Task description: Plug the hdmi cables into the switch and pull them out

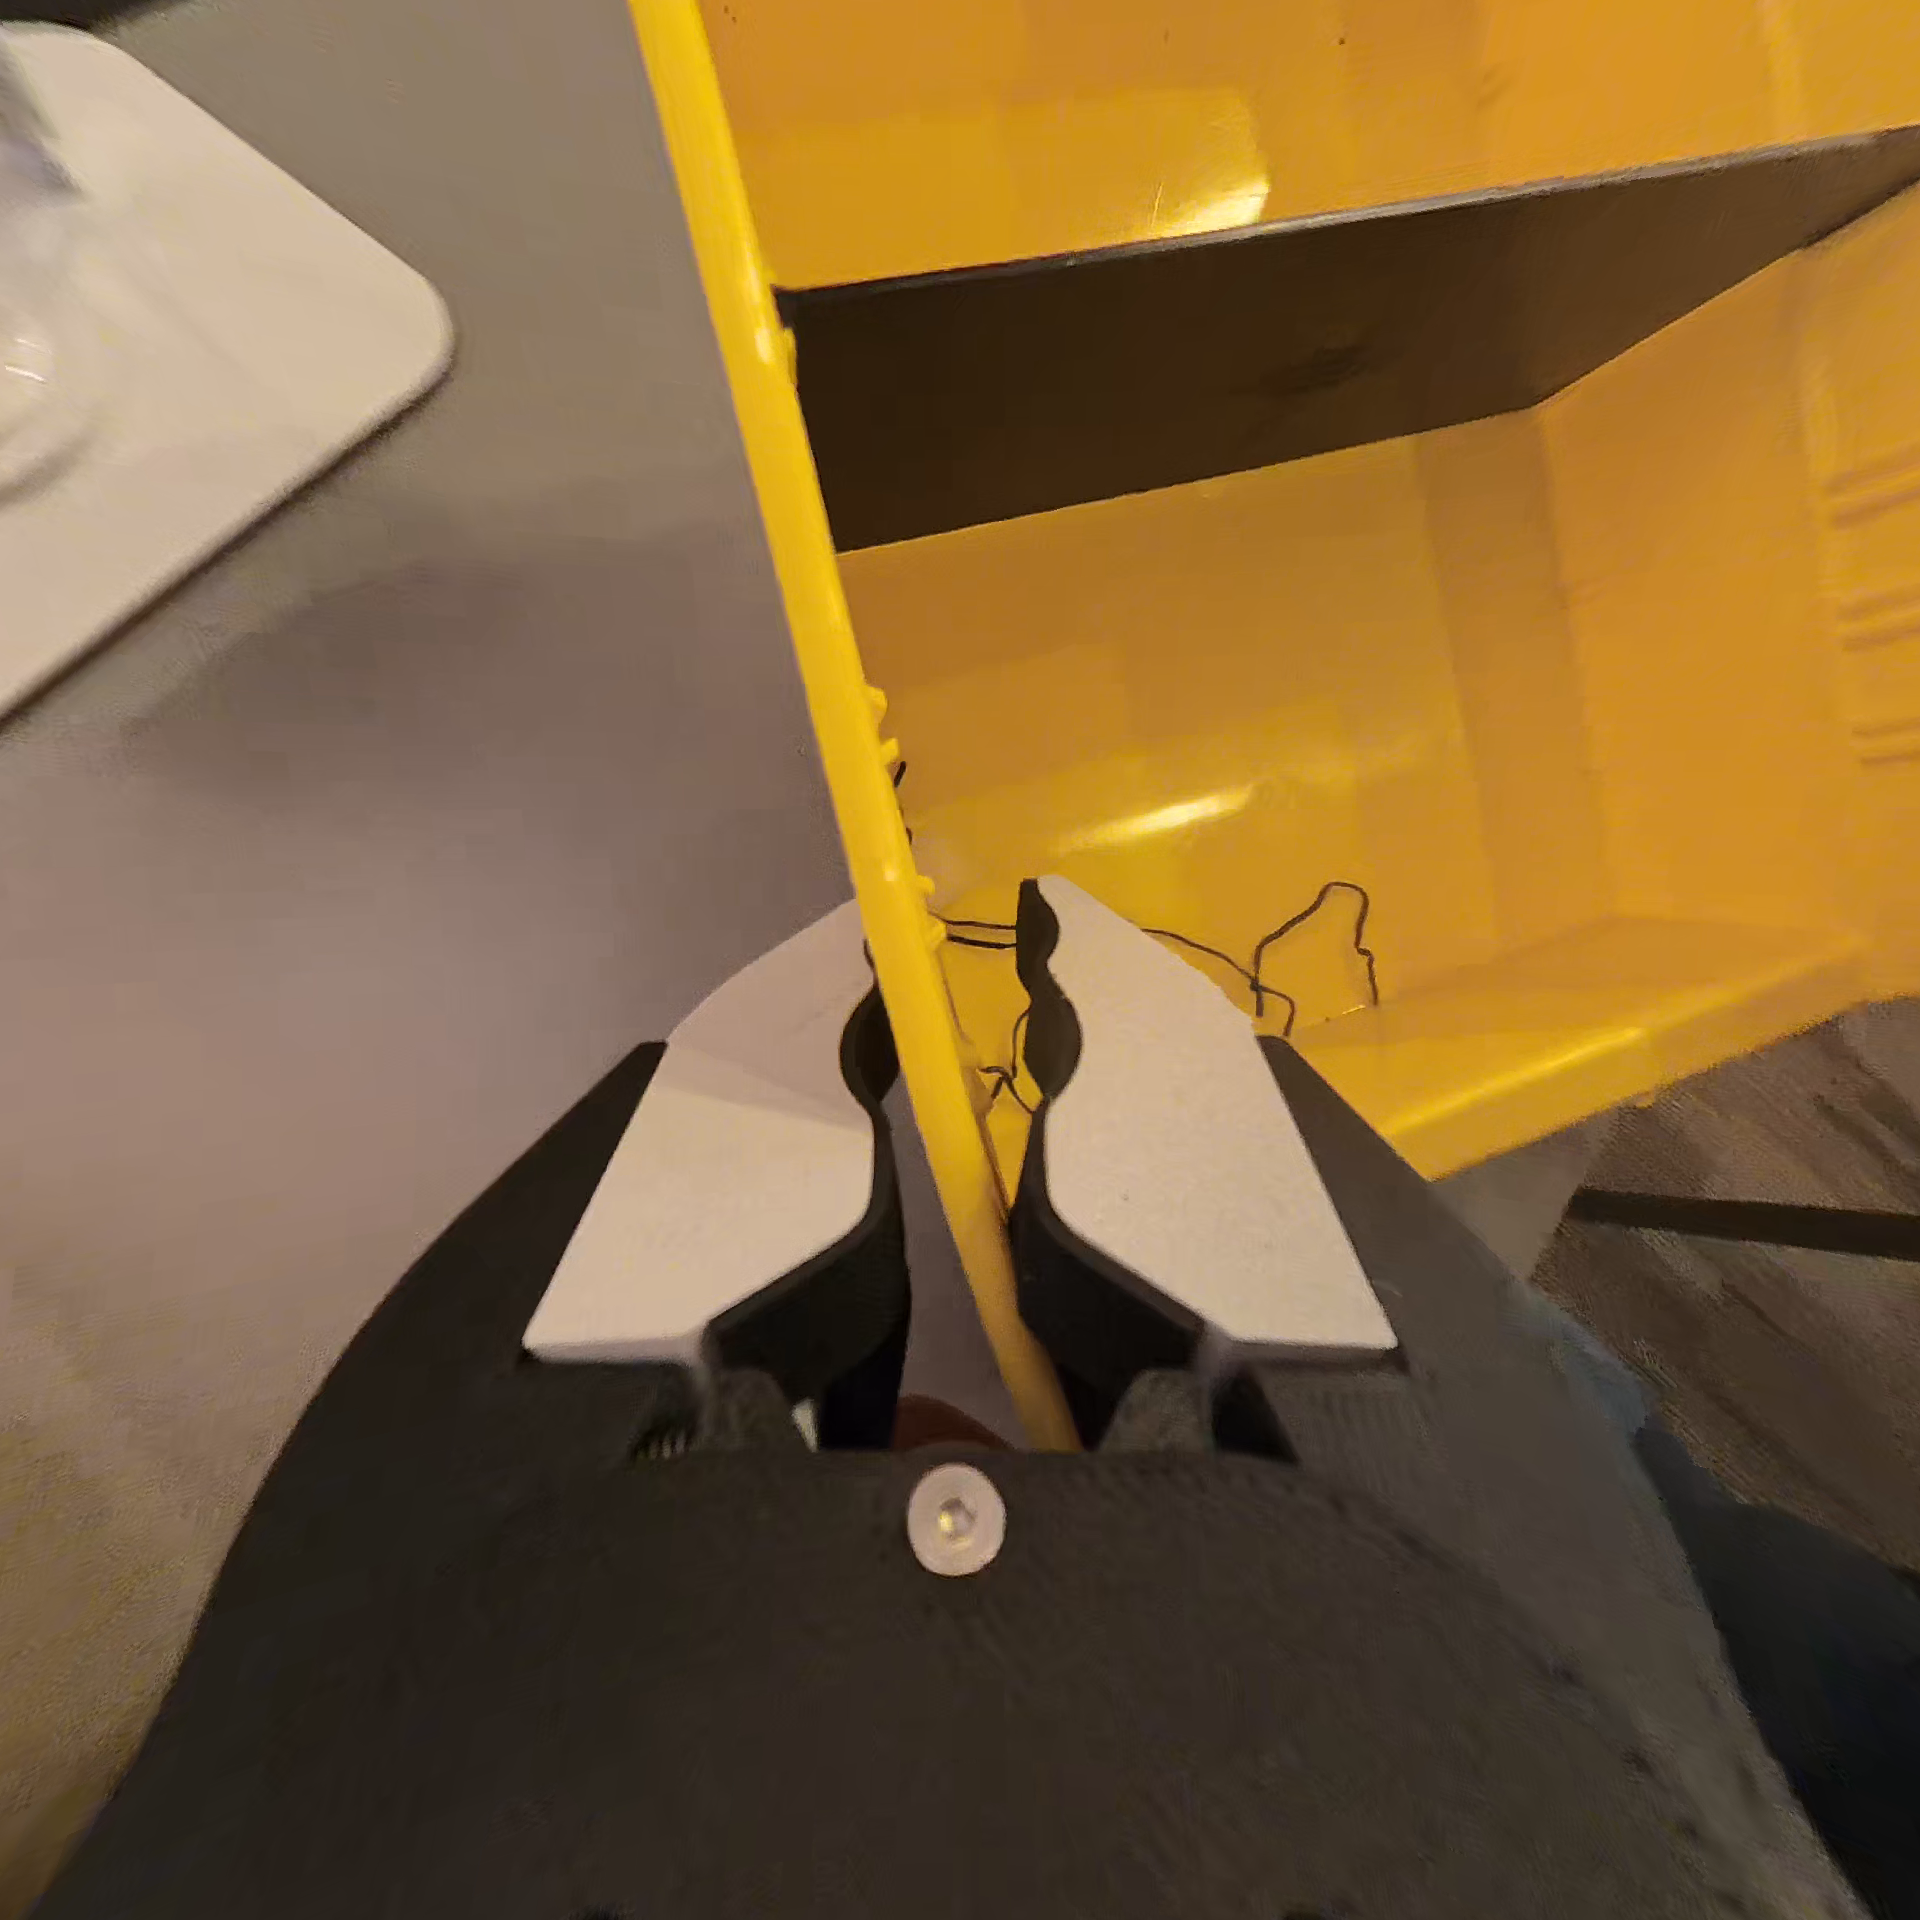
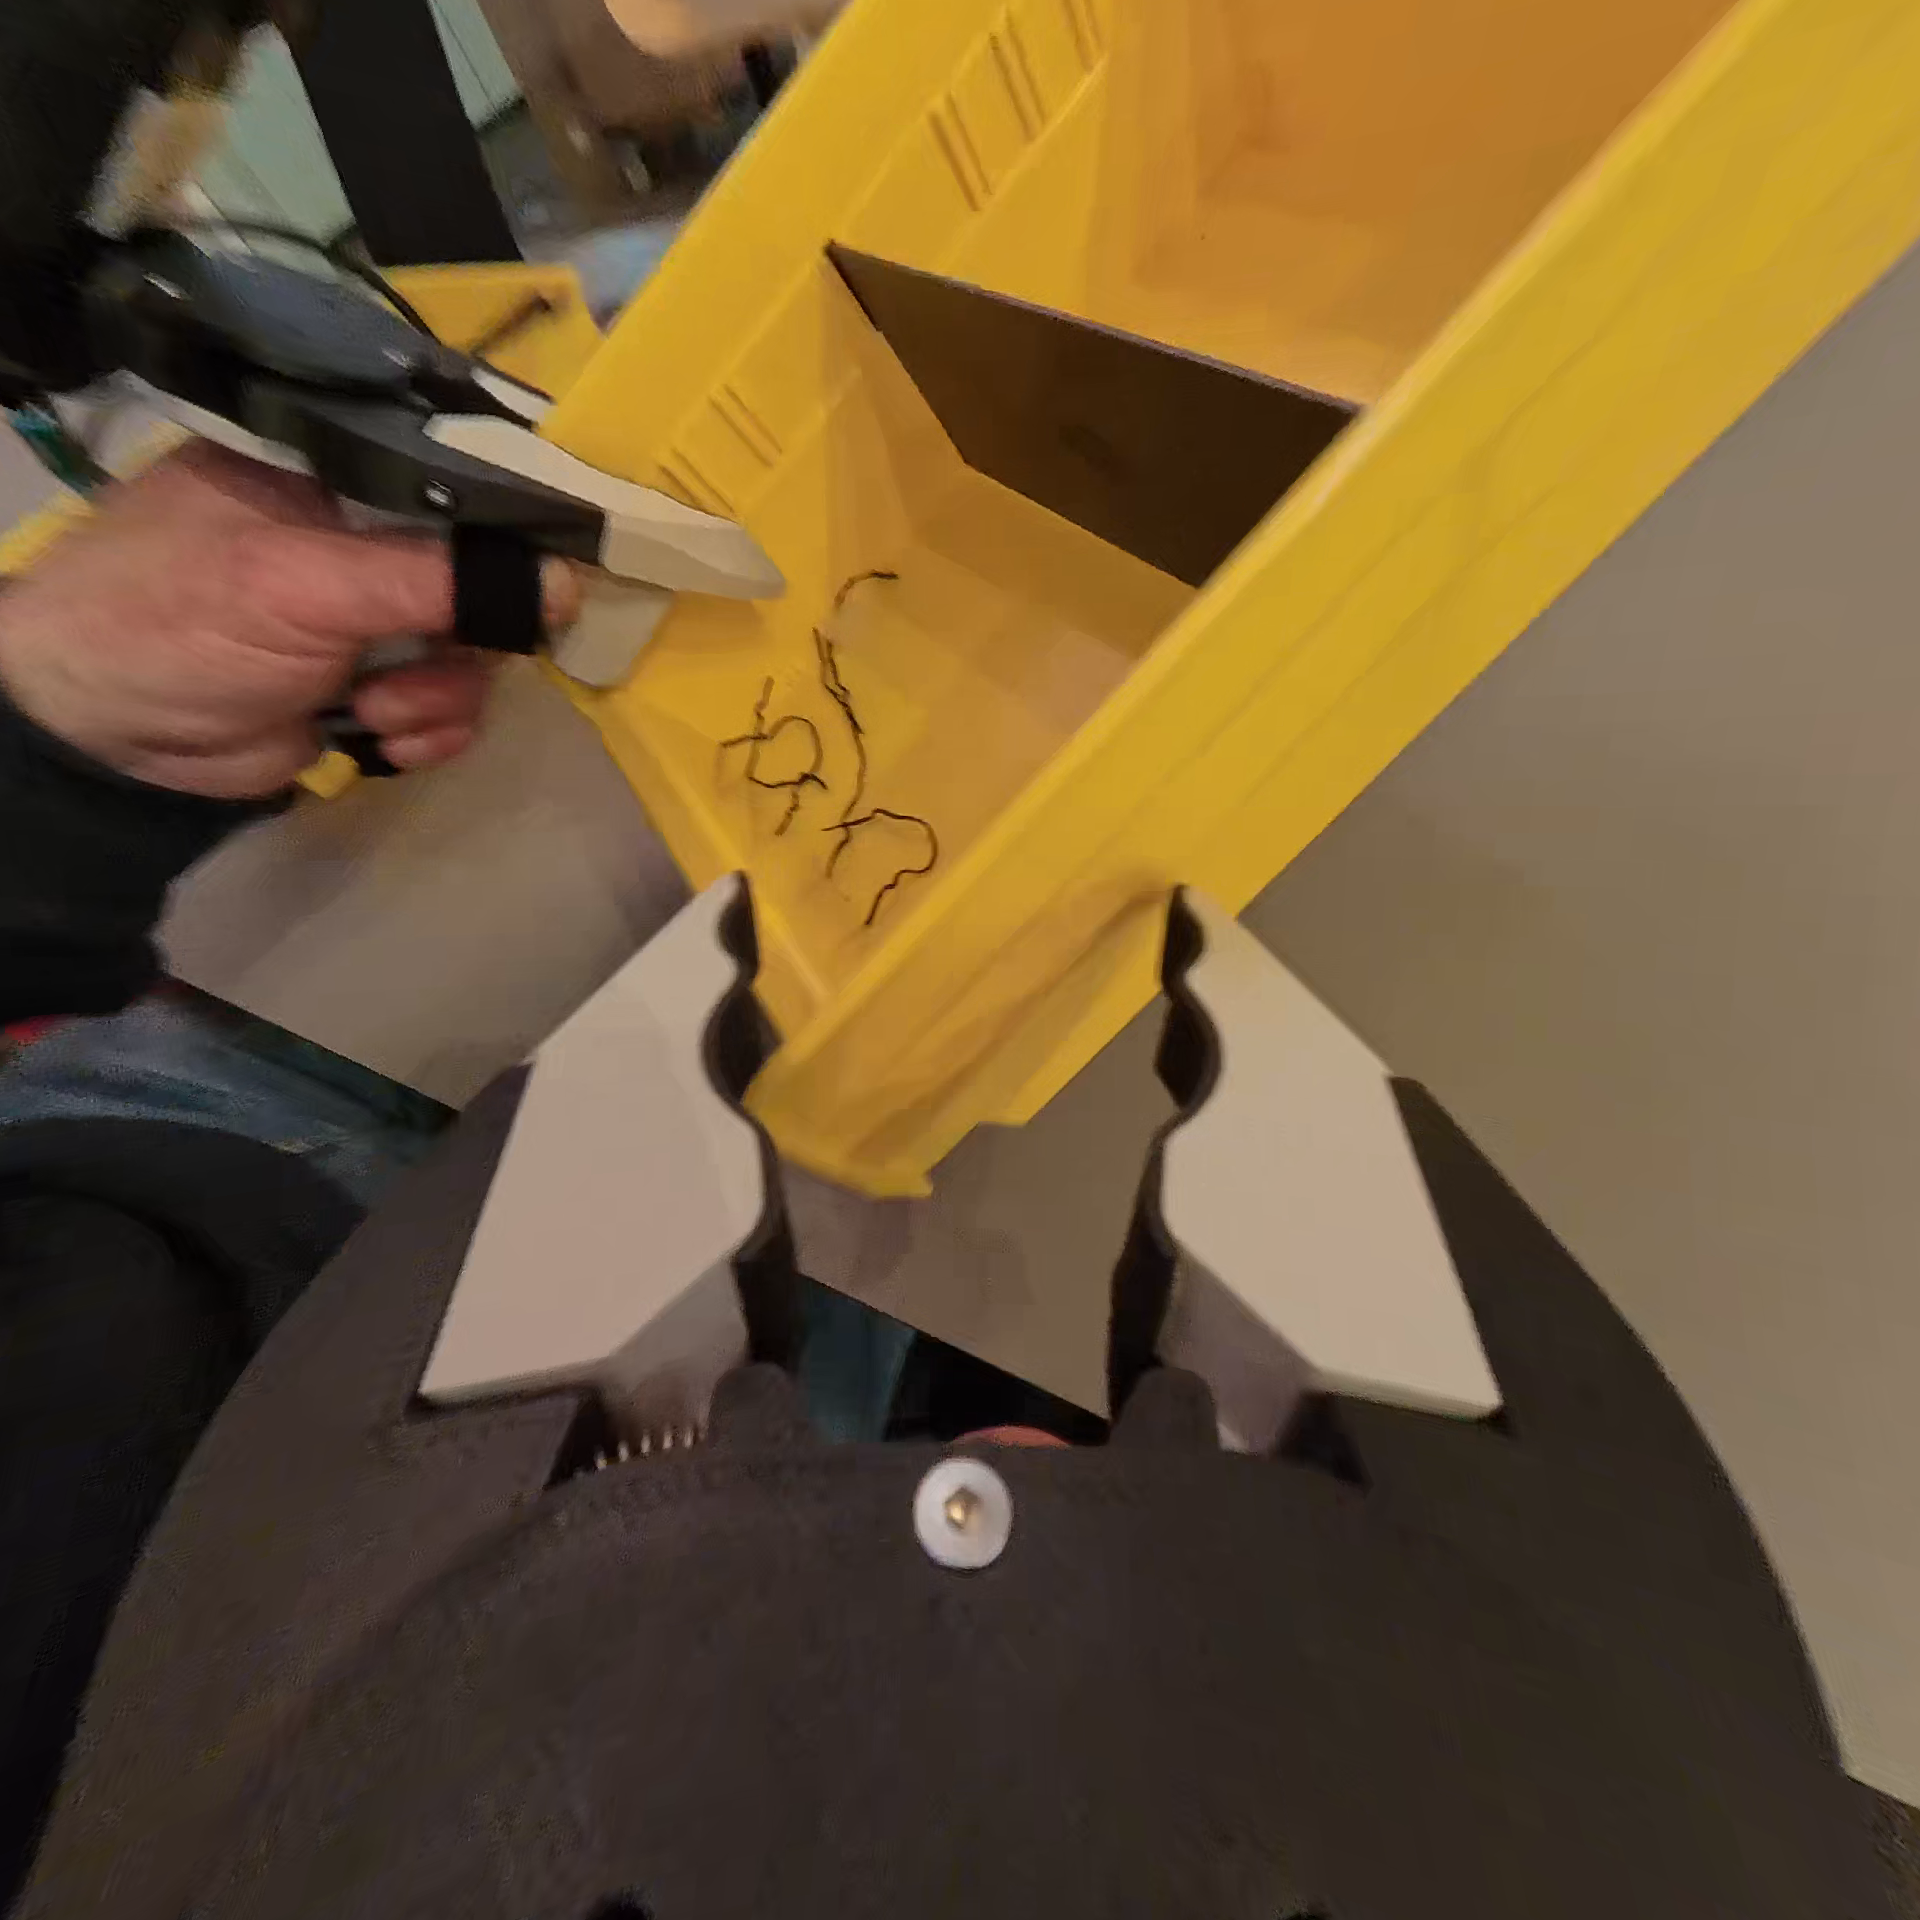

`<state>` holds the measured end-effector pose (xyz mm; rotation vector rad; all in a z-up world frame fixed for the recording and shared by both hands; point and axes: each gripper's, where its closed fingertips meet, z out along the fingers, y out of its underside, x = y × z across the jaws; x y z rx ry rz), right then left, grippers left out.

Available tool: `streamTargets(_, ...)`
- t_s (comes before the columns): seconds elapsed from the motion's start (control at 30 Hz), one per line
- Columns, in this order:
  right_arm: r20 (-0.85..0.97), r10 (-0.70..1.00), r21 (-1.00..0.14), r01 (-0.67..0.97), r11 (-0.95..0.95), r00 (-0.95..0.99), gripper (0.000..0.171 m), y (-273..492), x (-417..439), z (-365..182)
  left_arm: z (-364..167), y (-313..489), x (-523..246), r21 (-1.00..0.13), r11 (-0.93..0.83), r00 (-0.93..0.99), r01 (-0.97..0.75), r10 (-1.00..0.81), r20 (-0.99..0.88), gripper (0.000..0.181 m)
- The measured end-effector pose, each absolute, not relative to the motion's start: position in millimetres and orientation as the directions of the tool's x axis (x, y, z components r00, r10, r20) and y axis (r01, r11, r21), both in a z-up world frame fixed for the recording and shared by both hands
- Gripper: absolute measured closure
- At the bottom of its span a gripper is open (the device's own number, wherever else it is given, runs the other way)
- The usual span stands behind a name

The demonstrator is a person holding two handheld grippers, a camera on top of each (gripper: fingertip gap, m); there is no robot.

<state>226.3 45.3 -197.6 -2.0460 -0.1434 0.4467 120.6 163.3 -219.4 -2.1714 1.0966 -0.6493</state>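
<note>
A yellow plastic bin (image 1: 1195, 675) with a black divider (image 1: 1247, 364) is tilted up over the table. Thin black wire scraps (image 1: 1309, 945) lie in its near compartment. My left gripper (image 1: 945, 914) is shut on the bin's thin side wall, one finger outside and one inside. In the right wrist view the bin (image 2: 1299, 675), its divider (image 2: 1091, 436) and the scraps (image 2: 831, 769) show from the other side, with the left gripper (image 2: 717, 613) in a hand (image 2: 208, 623). My right gripper (image 2: 961, 894) is open and straddles the bin's near corner rim. No cable plug or switch shows.
A white rounded board (image 1: 208, 312) lies on the grey table (image 1: 416, 831) to the left of the bin. A second yellow bin (image 2: 488, 301) stands behind the left gripper. Wood-look floor (image 1: 1714, 1143) shows past the table edge at lower right. The gap from one gripper's tips to the other's is roughly 15 cm.
</note>
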Motion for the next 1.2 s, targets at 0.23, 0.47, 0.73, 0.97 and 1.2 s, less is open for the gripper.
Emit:
streamTargets(0.23, -0.199, 0.193, -0.803, -0.046, -0.595, 0.961, 0.112, 52.5, 274.6, -238.7, -254.1, 132.3, 154.7, -0.641, -0.537, 0.518, -0.549, -0.82, 0.244, 0.143)
streamTargets(0.47, -0.147, 0.13, -0.772, -0.031, -0.635, 0.981, 0.143, 69.5, 329.8, -239.2, -252.9, 91.8, 182.3, -0.571, -0.543, 0.364, -0.616, -0.839, 0.405, 0.099)
streamTargets(0.73, -0.087, 0.12, -0.776, 0.008, -0.631, 0.989, 0.169, 79.1, 357.9, -239.1, -177.8, 61.9, 119.6, -0.714, -0.461, 0.211, -0.527, -0.885, 0.416, 0.101)
streamTargets(0.97, -0.111, 0.103, -0.777, -0.022, -0.629, 0.988, 0.17, 82.1, 376.3, -239.0, -148.4, 135.8, -120.0, -0.758, -0.537, 0.757, -0.37, -0.648, 0.089, 0.121)
streamTargets(1.2, -0.091, 0.039, -0.781, -0.048, -0.623, 0.995, 0.17, 80.4, 403.1, -238.8, -197.3, 180.0, -329.2, -0.668, -0.707, 0.959, -0.234, -0.282, -0.038, 0.11)
